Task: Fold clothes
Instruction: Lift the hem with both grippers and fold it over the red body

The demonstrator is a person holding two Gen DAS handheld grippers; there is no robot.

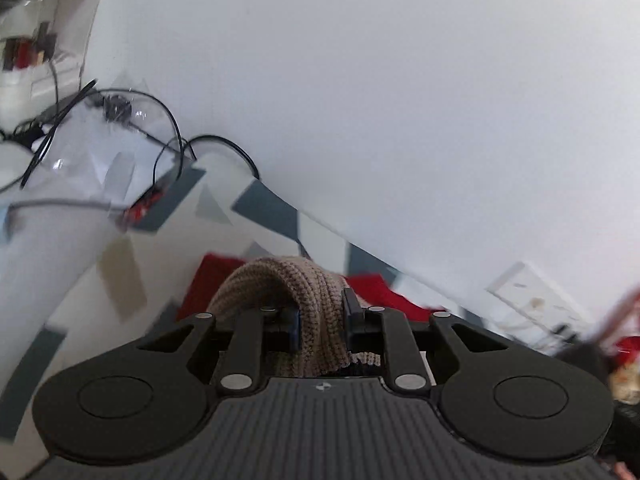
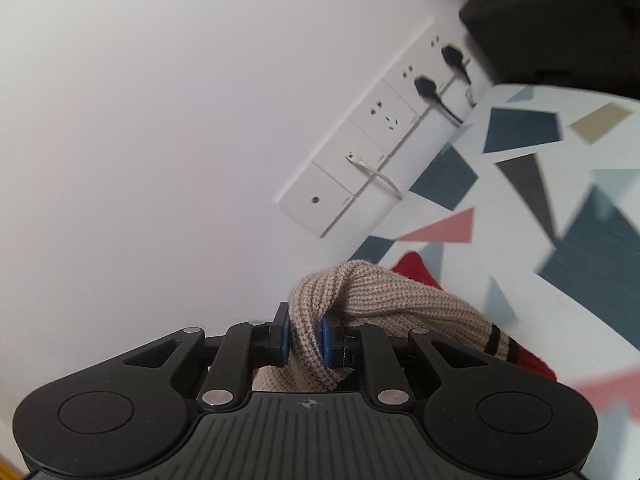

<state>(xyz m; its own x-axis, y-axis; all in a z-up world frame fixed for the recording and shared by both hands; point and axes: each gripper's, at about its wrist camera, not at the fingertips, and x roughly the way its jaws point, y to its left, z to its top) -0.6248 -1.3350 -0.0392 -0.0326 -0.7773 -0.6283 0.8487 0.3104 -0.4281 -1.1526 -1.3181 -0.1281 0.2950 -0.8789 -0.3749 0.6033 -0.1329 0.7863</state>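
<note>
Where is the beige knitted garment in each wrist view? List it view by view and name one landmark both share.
Left wrist: beige knitted garment at lower centre, pinched in the left gripper.
Right wrist: lower centre, pinched in the right gripper, trailing right.
Shared landmark: the white wall socket panel.

Patterned tablecloth (image 2: 560, 168) w/ cables (image 1: 168, 120) (blurry).
</note>
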